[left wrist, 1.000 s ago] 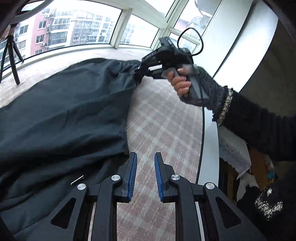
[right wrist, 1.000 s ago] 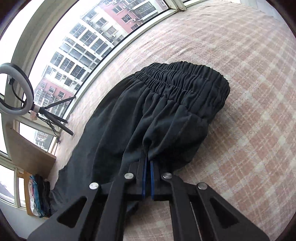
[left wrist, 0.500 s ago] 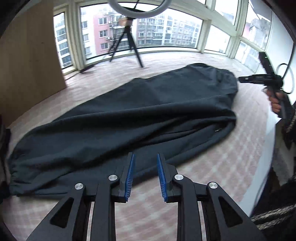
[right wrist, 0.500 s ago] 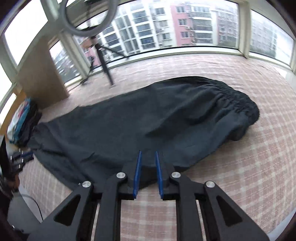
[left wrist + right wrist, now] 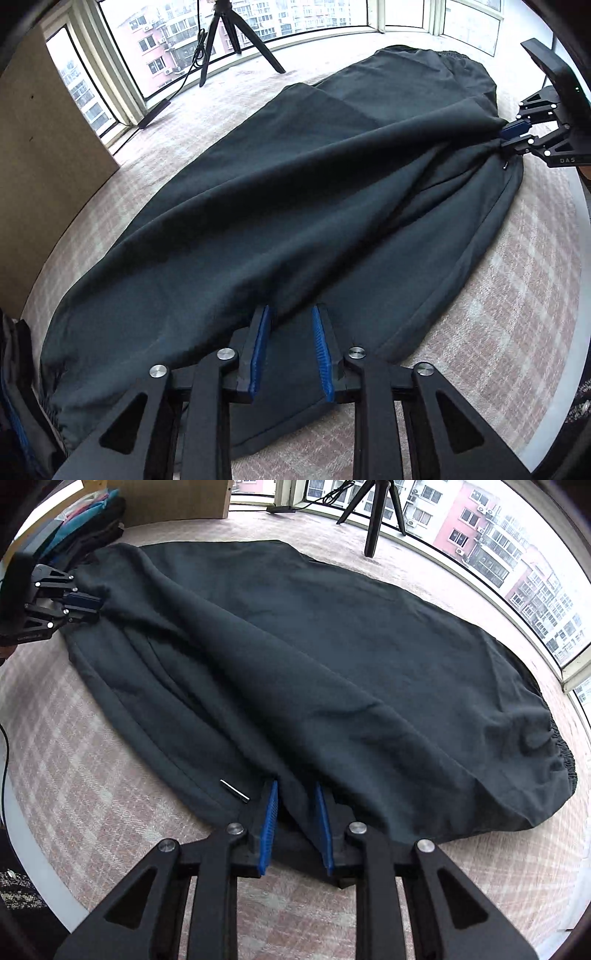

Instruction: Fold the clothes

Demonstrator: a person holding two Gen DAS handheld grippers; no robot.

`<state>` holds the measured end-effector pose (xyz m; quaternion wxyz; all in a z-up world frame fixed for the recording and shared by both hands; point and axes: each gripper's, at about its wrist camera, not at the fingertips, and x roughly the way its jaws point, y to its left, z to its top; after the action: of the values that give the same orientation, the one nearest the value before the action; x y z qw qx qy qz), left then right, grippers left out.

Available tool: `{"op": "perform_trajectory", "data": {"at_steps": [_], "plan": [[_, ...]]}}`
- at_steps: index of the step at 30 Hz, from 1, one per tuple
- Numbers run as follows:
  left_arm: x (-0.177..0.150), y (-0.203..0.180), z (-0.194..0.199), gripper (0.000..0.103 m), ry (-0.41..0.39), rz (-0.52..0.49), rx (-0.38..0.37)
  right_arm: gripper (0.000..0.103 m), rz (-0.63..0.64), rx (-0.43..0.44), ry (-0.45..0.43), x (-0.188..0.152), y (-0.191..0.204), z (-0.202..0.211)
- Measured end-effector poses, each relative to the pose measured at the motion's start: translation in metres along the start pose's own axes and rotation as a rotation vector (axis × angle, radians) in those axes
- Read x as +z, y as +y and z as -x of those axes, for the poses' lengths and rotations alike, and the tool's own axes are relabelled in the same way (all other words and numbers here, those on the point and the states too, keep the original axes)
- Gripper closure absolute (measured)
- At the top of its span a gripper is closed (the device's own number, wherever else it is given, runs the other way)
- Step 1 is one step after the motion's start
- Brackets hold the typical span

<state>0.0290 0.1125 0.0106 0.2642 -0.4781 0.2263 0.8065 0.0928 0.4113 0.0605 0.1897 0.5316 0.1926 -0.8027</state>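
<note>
Cloth of the dark trousers [image 5: 295, 206] sits between the blue pads of the left gripper [image 5: 290, 314], whose jaws are closing on the near hem. Opposite, the right gripper [image 5: 295, 788] is clamped on a fold of the same trousers beside a small metal zipper pull [image 5: 234, 791]. They lie stretched across the checked tablecloth [image 5: 92, 775], a tripod [image 5: 373, 513] by the window beyond
</note>
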Motion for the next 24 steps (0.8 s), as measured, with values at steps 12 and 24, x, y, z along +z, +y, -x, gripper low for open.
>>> {"op": "perform_trajectory", "data": {"at_steps": [12, 24], "plan": [[-0.027, 0.029, 0.075, 0.103, -0.08, 0.048, -0.069, 0.101, -0.001, 0.054, -0.083, -0.02, 0.0, 0.061], [0.003, 0.002, 0.016, 0.066, -0.009, -0.116, -0.038, 0.071, 0.136, 0.051, -0.006, 0.014, 0.028, 0.015]]}}
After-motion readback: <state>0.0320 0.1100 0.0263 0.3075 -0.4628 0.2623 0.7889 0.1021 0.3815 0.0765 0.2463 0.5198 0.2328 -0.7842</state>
